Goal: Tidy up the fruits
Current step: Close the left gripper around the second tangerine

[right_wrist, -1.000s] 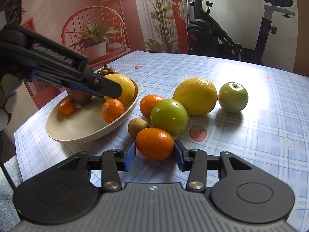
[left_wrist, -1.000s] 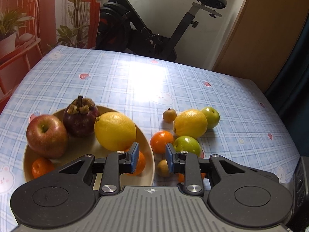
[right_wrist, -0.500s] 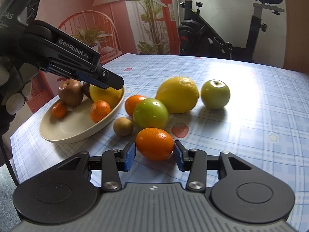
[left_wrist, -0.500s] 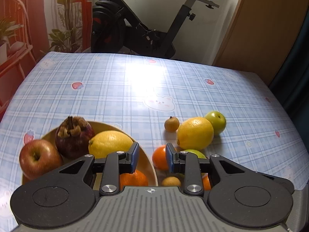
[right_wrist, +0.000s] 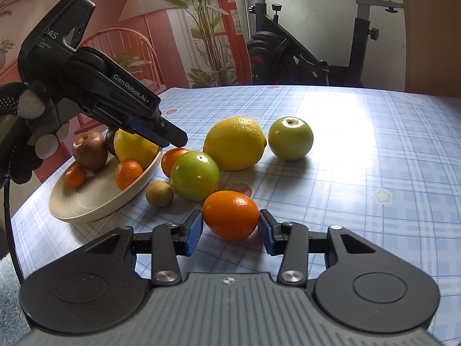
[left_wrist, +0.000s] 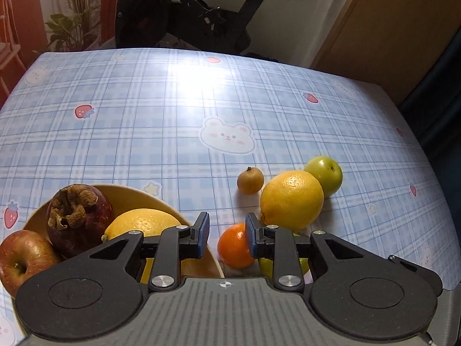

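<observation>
Right tongs are closed on an orange at lower centre. Left tongs are held nearly closed, empty, above the bowl rim.

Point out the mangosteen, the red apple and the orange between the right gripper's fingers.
mangosteen (left_wrist: 79, 219), left wrist view, dark rind.
red apple (right_wrist: 89, 150), right wrist view, front skin.
orange (right_wrist: 230, 214), right wrist view, middle of peel.

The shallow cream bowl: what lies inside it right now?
In the shallow cream bowl: a red apple, a yellow lemon, two small oranges. A dark mangosteen sits behind, mostly hidden in the right view.
</observation>
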`<state>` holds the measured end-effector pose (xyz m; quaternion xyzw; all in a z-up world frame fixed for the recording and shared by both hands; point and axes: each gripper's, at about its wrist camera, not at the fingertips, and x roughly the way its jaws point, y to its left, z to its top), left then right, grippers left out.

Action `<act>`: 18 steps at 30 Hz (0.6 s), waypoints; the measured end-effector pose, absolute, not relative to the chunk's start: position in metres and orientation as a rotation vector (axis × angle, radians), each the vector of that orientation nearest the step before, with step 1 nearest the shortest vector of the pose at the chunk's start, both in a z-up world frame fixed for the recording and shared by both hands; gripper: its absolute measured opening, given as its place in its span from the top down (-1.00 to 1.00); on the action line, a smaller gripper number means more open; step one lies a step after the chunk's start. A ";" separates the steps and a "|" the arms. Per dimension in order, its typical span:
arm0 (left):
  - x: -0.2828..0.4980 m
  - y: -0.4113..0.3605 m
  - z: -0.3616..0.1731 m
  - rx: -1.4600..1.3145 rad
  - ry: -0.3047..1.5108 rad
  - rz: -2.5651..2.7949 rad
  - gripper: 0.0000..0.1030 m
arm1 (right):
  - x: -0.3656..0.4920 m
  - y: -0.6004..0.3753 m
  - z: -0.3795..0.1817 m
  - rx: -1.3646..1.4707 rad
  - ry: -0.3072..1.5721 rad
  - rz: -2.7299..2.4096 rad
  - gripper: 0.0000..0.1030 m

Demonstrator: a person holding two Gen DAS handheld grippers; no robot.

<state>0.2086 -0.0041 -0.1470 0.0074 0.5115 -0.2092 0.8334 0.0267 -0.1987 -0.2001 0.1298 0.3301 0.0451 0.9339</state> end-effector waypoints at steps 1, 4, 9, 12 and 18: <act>0.209 -0.003 -0.147 0.010 1.090 -0.451 0.44 | 0.027 -0.198 -0.200 0.266 0.675 0.092 0.13; 0.209 -0.002 -0.149 -0.009 1.113 -0.479 0.42 | 0.027 -0.198 -0.200 0.266 0.675 0.092 0.13; 0.204 -0.009 -0.152 -0.009 1.135 -0.517 0.42 | 0.027 -0.199 -0.200 0.263 0.675 0.091 0.13; 0.200 -0.013 -0.154 0.020 1.129 -0.521 0.32 | 0.027 -0.199 -0.200 0.265 0.675 0.091 0.13; 0.204 -0.018 -0.160 0.035 1.132 -0.514 0.28 | 0.027 -0.199 -0.200 0.269 0.674 0.092 0.13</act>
